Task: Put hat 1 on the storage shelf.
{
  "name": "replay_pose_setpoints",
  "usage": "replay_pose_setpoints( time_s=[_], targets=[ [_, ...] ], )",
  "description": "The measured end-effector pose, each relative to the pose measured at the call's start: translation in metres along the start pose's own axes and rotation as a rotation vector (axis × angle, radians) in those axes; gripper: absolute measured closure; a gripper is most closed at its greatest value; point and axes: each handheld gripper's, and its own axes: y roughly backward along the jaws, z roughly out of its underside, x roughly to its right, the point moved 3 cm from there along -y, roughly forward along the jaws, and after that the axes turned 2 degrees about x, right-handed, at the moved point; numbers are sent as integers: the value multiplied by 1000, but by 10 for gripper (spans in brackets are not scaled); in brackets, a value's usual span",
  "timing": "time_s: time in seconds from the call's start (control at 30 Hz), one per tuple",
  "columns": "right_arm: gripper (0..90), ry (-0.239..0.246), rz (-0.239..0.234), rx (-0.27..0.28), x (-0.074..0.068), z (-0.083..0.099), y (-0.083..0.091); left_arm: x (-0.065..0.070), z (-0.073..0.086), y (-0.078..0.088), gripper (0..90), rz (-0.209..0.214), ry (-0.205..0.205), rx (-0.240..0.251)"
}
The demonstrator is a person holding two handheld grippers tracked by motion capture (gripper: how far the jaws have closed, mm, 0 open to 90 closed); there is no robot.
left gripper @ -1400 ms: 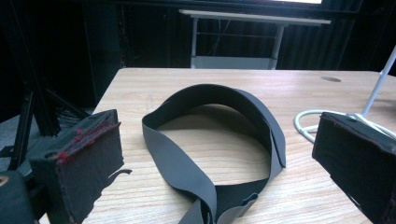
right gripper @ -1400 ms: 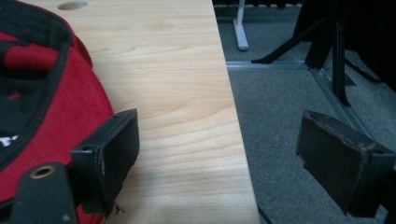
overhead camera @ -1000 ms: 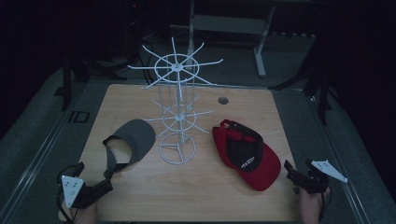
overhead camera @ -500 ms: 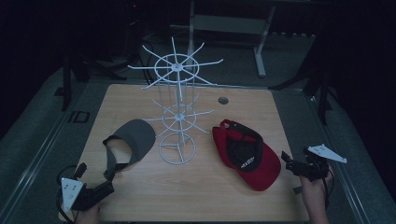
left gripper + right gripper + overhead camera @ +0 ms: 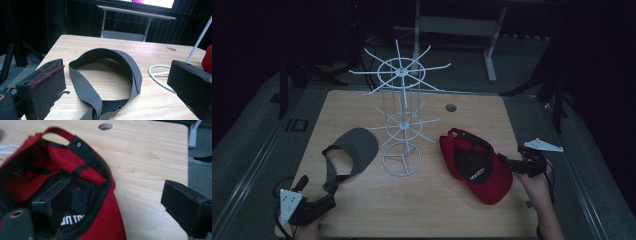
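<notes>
Ahead of the left gripper [image 5: 331, 189] the grey visor [image 5: 352, 150] lies close, bare table [image 5: 422, 207] to its right. The white wire rack [image 5: 401, 125] blocks the middle. The red cap [image 5: 474, 165] sits against the right gripper [image 5: 507, 163]; open wood lies beyond.

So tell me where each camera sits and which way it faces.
High view: above the person's side, looking forward and down on the table; both forearms and grippers show.
Left gripper view: rides the left gripper, faces the visor.
Right gripper view: rides the right gripper, faces the red cap.
The high view also shows the visor and cap.
</notes>
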Motion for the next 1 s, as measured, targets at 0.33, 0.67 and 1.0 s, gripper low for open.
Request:
replay_pose_setpoints(
  time_s=[0.33,0.67,1.0],
  targets=[
    [182,75,-51,-29,-9,-6,-37,5,1,-1,21,17,-14,-21],
    [270,235,-58,-106,-24,-11,-77,5,2,-3,21,30,-5,-35],
    [258,361,-10,-219,-37,-4,-108,4,2,-3,21,35,4,-42]
  ],
)
